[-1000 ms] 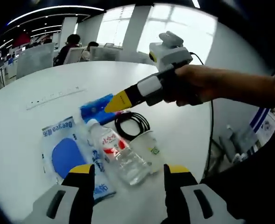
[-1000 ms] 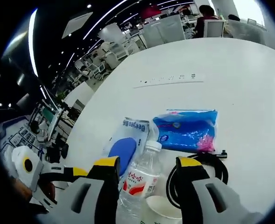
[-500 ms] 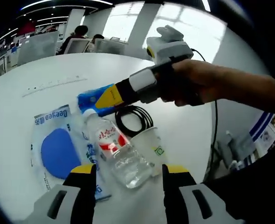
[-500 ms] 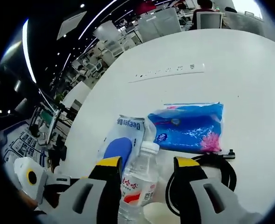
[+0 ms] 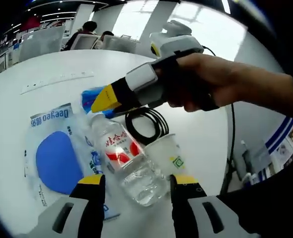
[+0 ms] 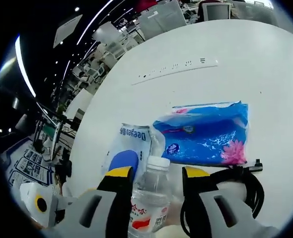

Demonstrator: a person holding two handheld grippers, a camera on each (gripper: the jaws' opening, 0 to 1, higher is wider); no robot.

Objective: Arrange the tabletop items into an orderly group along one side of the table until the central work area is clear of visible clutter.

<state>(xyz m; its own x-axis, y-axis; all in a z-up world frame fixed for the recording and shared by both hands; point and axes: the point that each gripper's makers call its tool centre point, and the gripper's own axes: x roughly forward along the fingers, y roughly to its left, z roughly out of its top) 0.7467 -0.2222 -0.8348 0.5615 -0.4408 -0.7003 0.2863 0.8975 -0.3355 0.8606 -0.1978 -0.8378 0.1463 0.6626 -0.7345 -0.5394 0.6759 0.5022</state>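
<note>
My right tool (image 6: 151, 181) stands spread, the capped neck of the water bottle (image 6: 150, 191) lying on the counter (image 6: 226, 79) between its jaws. My left tool (image 5: 132, 186) is also spread, around the bottle's base. It holds clear water. A paper cup (image 5: 165, 154) lies beside it. A hand (image 5: 206, 82) holds the right tool tilted down over the blue tissue pack (image 6: 203, 135).

The round white worktop (image 6: 226, 59) carries a clear plastic water bottle (image 5: 126, 158), white paper cup (image 5: 169, 153), coiled black cable (image 5: 146, 124), blue tissue pack (image 6: 203, 134) and a blue-and-white pouch (image 5: 54, 158).
</note>
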